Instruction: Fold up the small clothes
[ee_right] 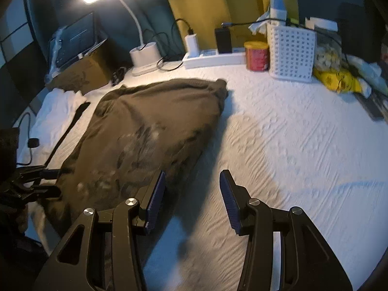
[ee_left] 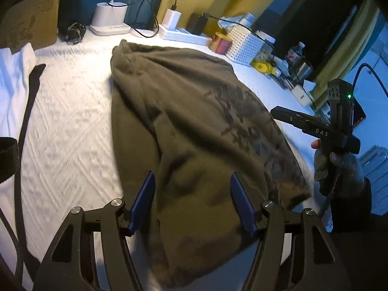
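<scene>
Olive garment [ee_left: 194,131] lies on the white textured worktop [ee_left: 72,111], long axis running from bottom centre of the left view up toward the lamp base [ee_left: 109,19] at upper left. Our left tongs [ee_left: 192,203] are apart, straddling its near end w/ cloth between the pads, nothing clamped. Right tongs [ee_right: 192,203] also apart & empty, over bare worktop; garment sits to their left in that view, its edge just by the left pad. We judge the left hand nearer, so it likely grabs first
</scene>
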A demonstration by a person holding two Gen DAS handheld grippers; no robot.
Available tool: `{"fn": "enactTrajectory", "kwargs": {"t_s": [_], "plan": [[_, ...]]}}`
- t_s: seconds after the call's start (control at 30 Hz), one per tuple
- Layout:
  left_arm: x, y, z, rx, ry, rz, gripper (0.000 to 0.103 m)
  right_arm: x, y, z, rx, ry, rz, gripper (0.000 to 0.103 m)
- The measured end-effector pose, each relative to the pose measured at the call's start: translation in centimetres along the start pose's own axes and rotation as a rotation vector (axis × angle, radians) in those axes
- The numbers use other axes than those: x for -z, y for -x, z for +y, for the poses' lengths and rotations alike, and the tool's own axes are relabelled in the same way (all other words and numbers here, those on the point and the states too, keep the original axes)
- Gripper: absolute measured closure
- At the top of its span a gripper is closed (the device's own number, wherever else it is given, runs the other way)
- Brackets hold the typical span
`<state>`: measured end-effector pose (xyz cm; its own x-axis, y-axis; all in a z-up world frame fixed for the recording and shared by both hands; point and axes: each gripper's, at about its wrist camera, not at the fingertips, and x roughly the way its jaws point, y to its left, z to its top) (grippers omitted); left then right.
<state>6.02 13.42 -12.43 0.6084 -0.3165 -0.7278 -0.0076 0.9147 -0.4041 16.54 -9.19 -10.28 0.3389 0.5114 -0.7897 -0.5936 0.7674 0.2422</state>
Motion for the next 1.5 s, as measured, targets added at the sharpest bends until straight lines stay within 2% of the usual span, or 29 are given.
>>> {"fn": "enactTrajectory", "kwargs": {"t_s": [0.13, 0.2, 0.23, 0.27, 0.3, 0.37, 0.4, 0.43, 0.53, 0.6, 0.67, 0.83, 1.0, 1.1, 1.23, 1.27, 1.3, 1.33, 1.37, 1.4, 1.43, 1.5], "plan": [[0.6, 0.1, -0.6, 0.007, -0.010, -0.012, 0.040, 1.6, 0.4, 0.4, -0.032, -0.013, 0.021, 0.054], [0.9, 0.2, -1.2, 0.002, -0.046, -0.016, 0.054, 2.4, 0.8, 0.7, -0.053, -0.024, 0.031, 0.054], [1.0, 0.3, -1.4, -0.003, -0.059, -0.019, 0.058, 2.9, 1.0, 0.8, -0.075, -0.031, 0.035, 0.054], [1.1, 0.3, -1.6, -0.004, -0.070, -0.022, 0.066, 3.3, 1.3, 1.0, -0.091, -0.035, 0.036, 0.054], [1.2, 0.5, -1.6, -0.001, -0.078, -0.023, 0.079, 3.6, 1.4, 1.2, -0.101, -0.037, 0.040, 0.054], [1.3, 0.9, -1.5, 0.003, -0.076, -0.033, 0.087, 4.5, 1.7, 1.6, -0.117, -0.038, 0.056, 0.054], [1.3, 1.2, -1.5, 0.004, -0.076, -0.043, 0.098, 5.0, 1.8, 1.8, -0.124, -0.040, 0.062, 0.054], [1.2, 1.7, -1.5, 0.005, -0.078, -0.059, 0.098, 5.4, 1.9, 2.0, -0.132, -0.039, 0.068, 0.054], [1.0, 3.2, -1.5, 0.024, -0.074, -0.095, 0.098, 6.4, 2.0, 2.3, -0.163, -0.032, 0.075, 0.088], [1.1, 3.8, -1.5, 0.020, -0.079, -0.105, 0.098, 6.7, 2.2, 2.5, -0.160, -0.023, 0.075, 0.088], [1.3, 4.1, -1.4, 0.013, -0.078, -0.103, 0.098, 6.7, 2.5, 2.5, -0.153, -0.014, 0.061, 0.097], [2.0, 4.5, -1.0, 0.013, -0.058, -0.087, 0.099, 6.7, 3.7, 2.1, -0.128, 0.018, 0.048, 0.099], [3.8, 3.9, -0.1, -0.003, -0.035, -0.031, 0.099, 7.4, 3.5, 2.5, -0.089, 0.064, 0.070, 0.099], [4.7, 4.0, 0.4, 0.008, -0.004, -0.016, 0.099, 7.8, 3.3, 2.6, -0.067, 0.067, 0.072, 0.098], [4.7, 4.4, -0.2, -0.001, -0.015, -0.023, 0.097, 7.9, 3.5, 3.0, -0.027, 0.071, 0.081, 0.098], [4.6, 4.5, -0.3, -0.008, -0.017, -0.023, 0.096, 8.2, 3.8, 3.1, -0.034, 0.058, 0.082, 0.091], [4.6, 4.6, -0.4, -0.011, -0.021, -0.027, 0.093, 8.4, 4.0, 3.0, -0.041, 0.045, 0.081, 0.088], [4.6, 4.7, -0.6, -0.015, -0.026, -0.033, 0.088, 8.7, 4.2, 3.0, -0.044, 0.032, 0.078, 0.075], [4.5, 4.6, -0.6, -0.021, -0.026, -0.036, 0.071, 9.1, 4.4, 3.0, -0.049, 0.022, 0.075, 0.059], [4.6, 4.6, -0.7, -0.024, -0.022, -0.041, 0.051, 9.5, 4.6, 3.1, -0.064, 0.007, 0.073, 0.056], [4.6, 4.6, -0.6, -0.020, -0.016, -0.045, 0.044, 10.0, 4.8, 3.2, -0.073, -0.006, 0.067, 0.056], [4.8, 4.2, -0.6, -0.005, -0.006, -0.034, 0.041, 10.5, 5.1, 3.6, -0.066, -0.018, 0.046, 0.056]]}}
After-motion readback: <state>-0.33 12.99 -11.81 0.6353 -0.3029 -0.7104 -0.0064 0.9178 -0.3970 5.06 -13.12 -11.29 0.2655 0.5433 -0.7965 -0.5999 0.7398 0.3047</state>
